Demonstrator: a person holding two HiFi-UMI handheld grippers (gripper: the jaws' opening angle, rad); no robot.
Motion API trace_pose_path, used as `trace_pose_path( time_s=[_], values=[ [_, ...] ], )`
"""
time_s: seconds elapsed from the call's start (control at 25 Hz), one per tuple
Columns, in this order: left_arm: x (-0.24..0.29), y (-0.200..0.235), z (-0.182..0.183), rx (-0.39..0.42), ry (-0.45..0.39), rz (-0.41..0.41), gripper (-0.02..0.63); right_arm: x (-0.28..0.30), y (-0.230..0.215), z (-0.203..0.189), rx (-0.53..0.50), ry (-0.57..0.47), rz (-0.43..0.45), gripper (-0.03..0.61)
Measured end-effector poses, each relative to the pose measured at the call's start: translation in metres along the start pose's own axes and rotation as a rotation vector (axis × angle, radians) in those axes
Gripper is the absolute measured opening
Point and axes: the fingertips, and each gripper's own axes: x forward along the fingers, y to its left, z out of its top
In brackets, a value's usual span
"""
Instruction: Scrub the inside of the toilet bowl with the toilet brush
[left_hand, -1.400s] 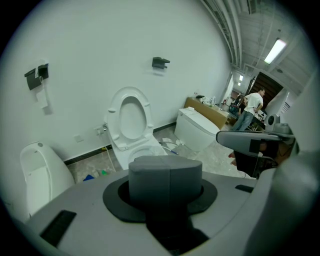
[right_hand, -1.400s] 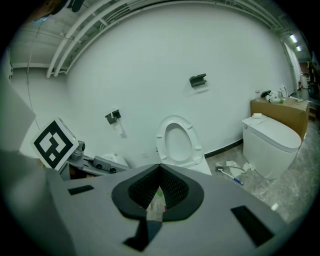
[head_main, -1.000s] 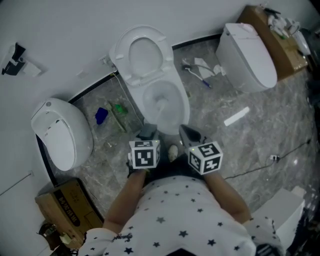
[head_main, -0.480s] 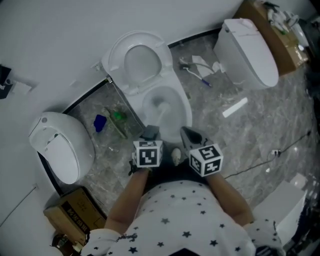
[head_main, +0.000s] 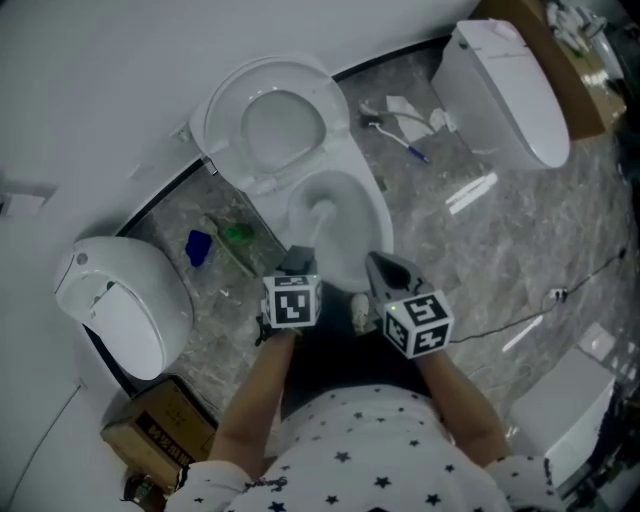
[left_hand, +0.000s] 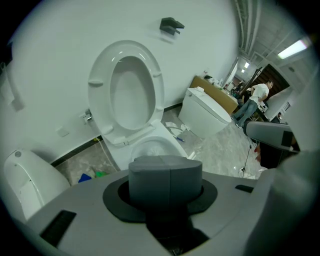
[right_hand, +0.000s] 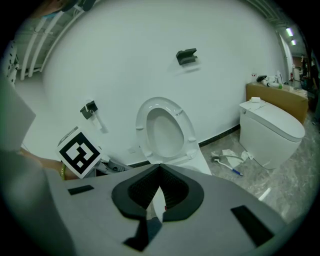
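Note:
A white toilet stands against the wall with its seat (head_main: 215, 110) raised and its bowl (head_main: 375, 215) open. The white toilet brush (head_main: 322, 210) stands inside the bowl, its handle slanting back to my left gripper (head_main: 297, 262), which hovers at the bowl's near rim. In the left gripper view the pads (left_hand: 165, 172) are pressed together, and the brush head (left_hand: 148, 148) shows just beyond them. My right gripper (head_main: 385, 270) hangs beside the bowl's near right edge. Its jaws (right_hand: 159, 172) meet at the tips with nothing held.
A second toilet (head_main: 510, 85) stands at right, with another brush (head_main: 400, 140) and paper scraps on the floor before it. A white toilet tank (head_main: 120, 300) lies at left. Cardboard boxes (head_main: 160, 430), blue (head_main: 200, 245) and green litter, a white strip (head_main: 470, 192) and a cable (head_main: 560, 295) are nearby.
The head view has drifted, so the toilet sits a little higher and further left. Both grippers keep their places at the bowl's near rim, with the brush still in the bowl.

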Motion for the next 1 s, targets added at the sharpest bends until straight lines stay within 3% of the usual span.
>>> trace_pose_path(
  time_s=[0.48,1.0],
  values=[
    [0.068,0.022,0.019,0.009,0.056,-0.012,0.155,0.047,-0.005,-0.017,-0.033,0.106,0.014,0.0],
    [0.121,0.043,0.044,0.022,0.053,-0.002,0.155,0.077,-0.013,-0.037,-0.017,0.159,0.008,0.0]
  ],
)
